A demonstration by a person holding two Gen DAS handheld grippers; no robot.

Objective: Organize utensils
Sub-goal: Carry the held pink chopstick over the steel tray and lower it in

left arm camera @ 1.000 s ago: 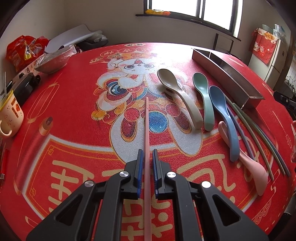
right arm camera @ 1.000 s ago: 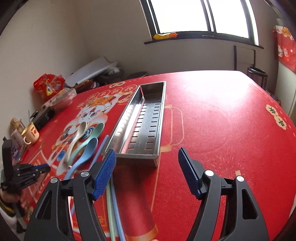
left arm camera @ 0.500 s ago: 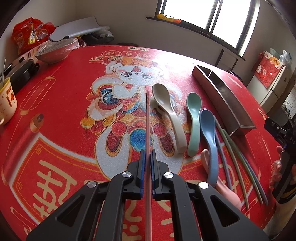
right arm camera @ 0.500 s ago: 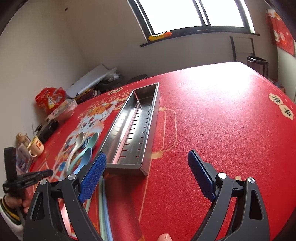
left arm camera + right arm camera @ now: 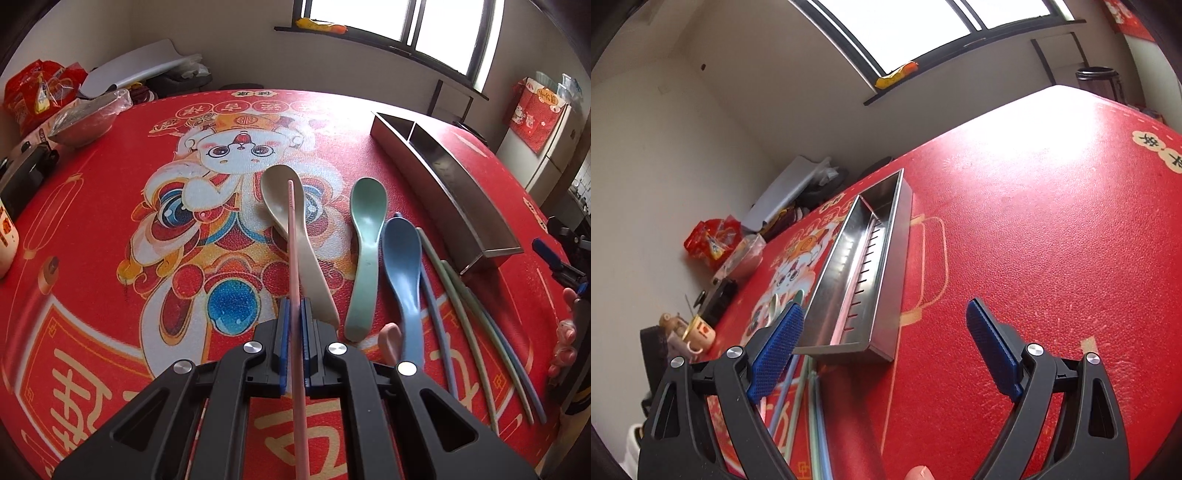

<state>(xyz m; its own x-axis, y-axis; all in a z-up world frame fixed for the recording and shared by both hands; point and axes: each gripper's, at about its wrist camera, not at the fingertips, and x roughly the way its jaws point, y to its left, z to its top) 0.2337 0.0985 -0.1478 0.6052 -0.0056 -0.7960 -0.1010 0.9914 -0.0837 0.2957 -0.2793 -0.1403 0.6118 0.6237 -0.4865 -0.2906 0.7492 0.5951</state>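
Left claw (image 5: 294, 314) pinching pink chopstick (image 5: 291, 229) over beige spoon (image 5: 291, 229), right claw (image 5: 882, 354) spread wide and empty near steel tray (image 5: 866, 266), loose spoons and chopsticks on red bench (image 5: 92, 221).

The right claw (image 5: 882, 343) is held wide open above the red surface (image 5: 1052, 240), nothing between its pads, with the steel tray (image 5: 864, 266) ahead.

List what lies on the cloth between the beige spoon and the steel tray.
In the left wrist view: a green spoon, a blue spoon, then thin green and blue chopsticks beside the long steel tray. The beige spoon is leftmost.
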